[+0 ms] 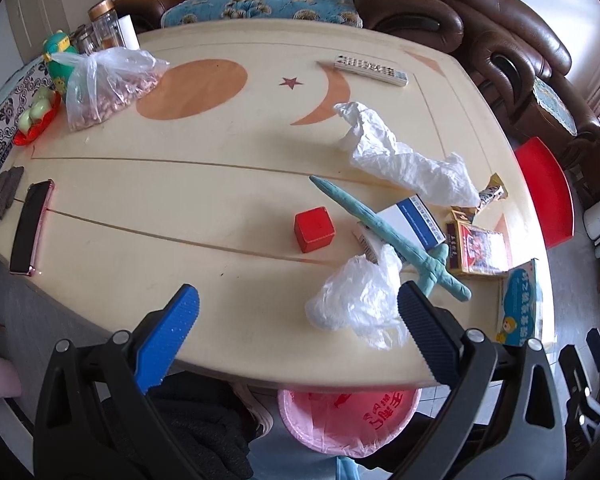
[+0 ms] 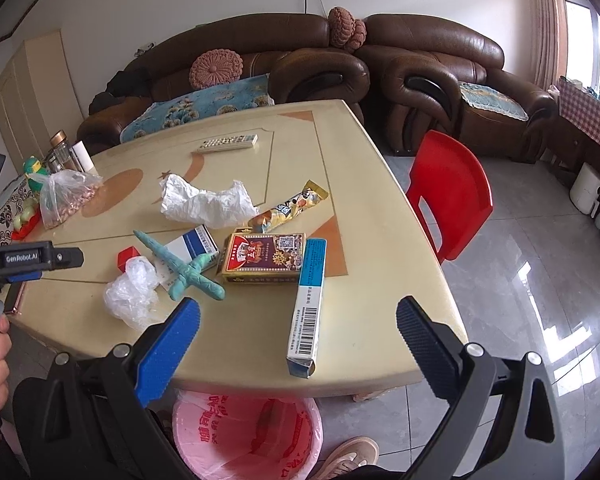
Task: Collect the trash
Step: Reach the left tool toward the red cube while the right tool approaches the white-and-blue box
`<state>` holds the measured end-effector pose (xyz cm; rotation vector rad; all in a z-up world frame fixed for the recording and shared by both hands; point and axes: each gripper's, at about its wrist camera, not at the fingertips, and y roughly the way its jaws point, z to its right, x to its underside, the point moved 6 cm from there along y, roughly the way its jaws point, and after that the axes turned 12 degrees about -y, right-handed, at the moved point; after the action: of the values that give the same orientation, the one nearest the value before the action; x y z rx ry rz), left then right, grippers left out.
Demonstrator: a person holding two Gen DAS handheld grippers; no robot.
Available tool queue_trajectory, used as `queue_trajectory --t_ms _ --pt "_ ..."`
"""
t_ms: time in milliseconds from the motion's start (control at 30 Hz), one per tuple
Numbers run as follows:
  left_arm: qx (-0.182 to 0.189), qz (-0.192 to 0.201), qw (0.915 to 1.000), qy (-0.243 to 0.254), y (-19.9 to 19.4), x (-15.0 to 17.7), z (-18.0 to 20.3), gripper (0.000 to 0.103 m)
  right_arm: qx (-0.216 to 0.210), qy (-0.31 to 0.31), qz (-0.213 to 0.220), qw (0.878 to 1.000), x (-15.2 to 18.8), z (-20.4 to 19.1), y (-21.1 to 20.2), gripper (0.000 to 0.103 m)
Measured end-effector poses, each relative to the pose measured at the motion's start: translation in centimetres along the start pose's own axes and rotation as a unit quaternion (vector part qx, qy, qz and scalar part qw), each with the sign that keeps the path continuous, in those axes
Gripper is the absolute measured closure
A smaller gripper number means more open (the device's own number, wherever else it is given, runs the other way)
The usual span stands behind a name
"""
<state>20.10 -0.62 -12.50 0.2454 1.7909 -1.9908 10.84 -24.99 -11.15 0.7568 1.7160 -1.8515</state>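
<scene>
Both your tongs hang spread wide and empty over the counter's (image 1: pixel 220 208) near edge: left tongs (image 1: pixel 298 312) beside the small crumpled plastic bag (image 1: pixel 352 300), right tongs (image 2: pixel 298 324) around the long blue-white box (image 2: pixel 308 300). More trash (a bigger bag (image 2: pixel 204 204), a snack wrapper (image 2: pixel 292 208)) lies further in. A pink-lined bin (image 2: pixel 244 436) stands below.

Bright, soft daylight from a window (image 2: pixel 580 40) at upper right, glare on the floor (image 2: pixel 540 280) at right, faint shadows on the table (image 1: pixel 220 200), sharp centre, strong fisheye bending and black corners.
</scene>
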Motion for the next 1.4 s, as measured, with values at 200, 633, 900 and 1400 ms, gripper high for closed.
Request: queue_trajectory --t_ms 200,633,900,1400 --pt "-0.004 -0.018 0.9998 -0.009 1.9 -0.9 0.3 0.006 -0.013 0.001 -0.017 1.000 0.5 0.3 1.9 0.007" --pt "-0.019 -0.065 0.9973 -0.028 6.6 -2.8 0.3 0.006 -0.028 -0.002 -0.028 0.999 1.0 0.4 5.8 0.007" --pt "-0.021 -0.077 0.9964 -0.030 7.9 -3.3 0.5 0.006 -0.048 0.020 -0.042 0.998 1.8 1.1 7.6 0.007" --pt "-0.036 -0.106 0.9924 -0.051 11.3 -3.6 0.0 0.006 -0.062 0.030 -0.053 0.996 2.9 0.9 9.9 0.012"
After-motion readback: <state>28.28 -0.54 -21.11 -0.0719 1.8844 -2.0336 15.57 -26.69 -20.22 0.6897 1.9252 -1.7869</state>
